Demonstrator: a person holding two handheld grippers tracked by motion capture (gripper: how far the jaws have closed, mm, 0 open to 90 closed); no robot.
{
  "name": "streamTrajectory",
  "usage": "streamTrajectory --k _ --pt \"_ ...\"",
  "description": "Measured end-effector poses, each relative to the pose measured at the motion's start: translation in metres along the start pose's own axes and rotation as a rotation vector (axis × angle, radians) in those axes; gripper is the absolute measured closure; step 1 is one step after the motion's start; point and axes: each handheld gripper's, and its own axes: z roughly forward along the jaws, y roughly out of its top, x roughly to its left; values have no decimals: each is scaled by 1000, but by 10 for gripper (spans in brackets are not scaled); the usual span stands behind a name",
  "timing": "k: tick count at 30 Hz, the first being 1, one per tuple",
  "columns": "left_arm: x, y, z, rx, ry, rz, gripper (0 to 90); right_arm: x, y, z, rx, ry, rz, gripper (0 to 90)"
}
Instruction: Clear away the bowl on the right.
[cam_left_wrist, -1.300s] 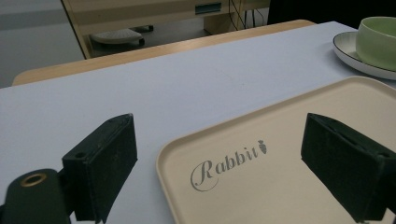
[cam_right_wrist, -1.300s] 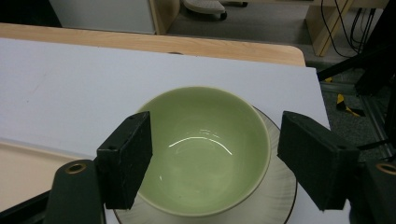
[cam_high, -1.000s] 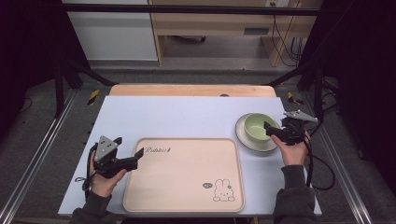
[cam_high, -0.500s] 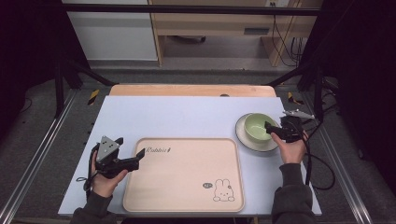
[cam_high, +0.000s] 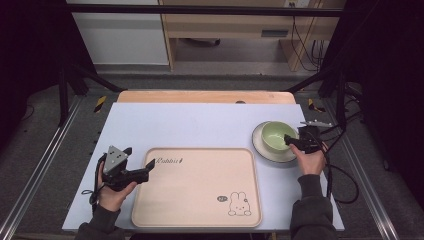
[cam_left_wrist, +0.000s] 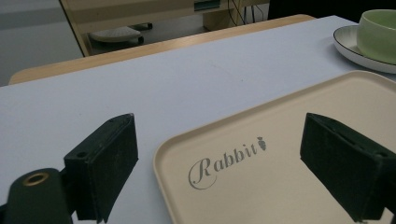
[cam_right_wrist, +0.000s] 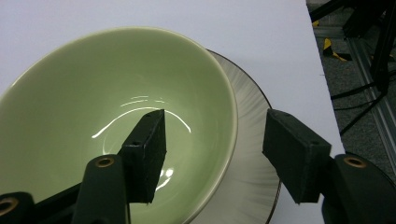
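I hold my right gripper (cam_high: 290, 140) at the right side of the table (cam_high: 200, 122), over the near right edge of the green bowl (cam_high: 275, 136), which stands on a pale plate (cam_high: 260, 145) with a dark rim. In the right gripper view my right gripper (cam_right_wrist: 212, 154) has its jaws spread wide apart, straddling the rim of the green bowl (cam_right_wrist: 112, 98): one jaw hangs inside the bowl above its glossy bottom, the other sits outside the wall, over the ribbed surface of the plate (cam_right_wrist: 250, 158). I cannot tell whether either jaw touches the bowl. My right hand (cam_high: 310, 160) comes in from the near edge, its dark sleeve behind it, and the cable trails off to the right. My left gripper (cam_high: 142, 172) sits at the near left, pointing right toward the tray (cam_high: 200, 200), with the grey three-cornered plate on top and my left hand (cam_high: 112, 192) wrapped around the body. In the left gripper view my left gripper (cam_left_wrist: 219, 163) is spread as well, holding nothing, one jaw over the bare pale table (cam_left_wrist: 140, 88) and the other over the tray (cam_left_wrist: 289, 140), with the tray's rounded far left corner and the word "Rabbit" lying between them. The beige tray lies in the near middle of the table, a small rabbit drawing near its near right corner. The bowl and plate stand just beyond the tray's far right corner
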Motion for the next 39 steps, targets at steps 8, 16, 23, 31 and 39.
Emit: streamTrajectory --k 8,16,23,31,39 --pt "0 -1 1 5 1 0 112 -3 -1 5 39 -1 15 445" --pt "0 -2 2 9 1 0 113 -4 -1 10 82 10 45 534" --pt "0 -2 3 12 4 1 113 -6 -2 13 118 30 69 605" --pt "0 -2 3 17 4 3 113 -7 -1 17 142 66 130 651" --pt "1 -3 4 19 6 0 114 -6 0 22 160 72 140 710"
